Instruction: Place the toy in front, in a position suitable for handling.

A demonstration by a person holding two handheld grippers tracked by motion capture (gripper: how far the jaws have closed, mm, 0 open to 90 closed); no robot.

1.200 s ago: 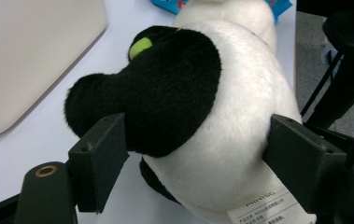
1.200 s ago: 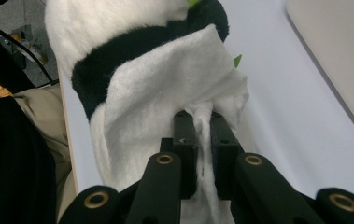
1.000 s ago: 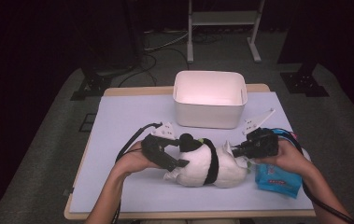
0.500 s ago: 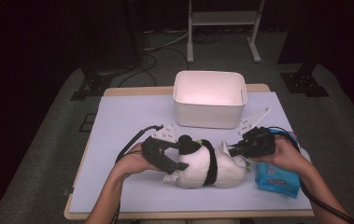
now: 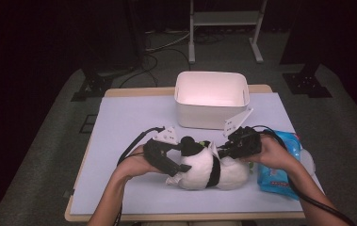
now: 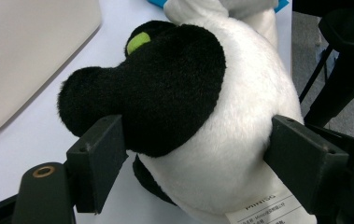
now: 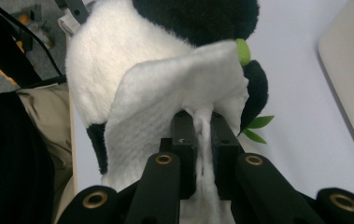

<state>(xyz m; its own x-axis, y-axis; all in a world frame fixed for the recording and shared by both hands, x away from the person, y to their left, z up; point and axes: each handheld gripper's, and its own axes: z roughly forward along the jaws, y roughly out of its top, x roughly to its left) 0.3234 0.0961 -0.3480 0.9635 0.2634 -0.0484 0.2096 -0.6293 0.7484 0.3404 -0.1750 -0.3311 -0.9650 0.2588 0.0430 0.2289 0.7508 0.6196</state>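
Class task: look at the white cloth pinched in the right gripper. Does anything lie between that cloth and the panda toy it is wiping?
Nothing visible does. The right gripper pinches the white cloth, which drapes straight onto the panda toy. The left gripper clamps the toy's body.

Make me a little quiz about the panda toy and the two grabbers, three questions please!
1. True or false: the right gripper is shut on a white wipe draped on the panda.
2. What stands behind the panda on the table?
A. a white bin
B. a red bucket
C. a stack of books
3. Fill in: the left gripper has its fingers on either side of the panda's ____ body.

Key
1. True: the wipe is pinched between its fingers.
2. A: the white bin.
3. White: they press its sides, one also on the black fur.
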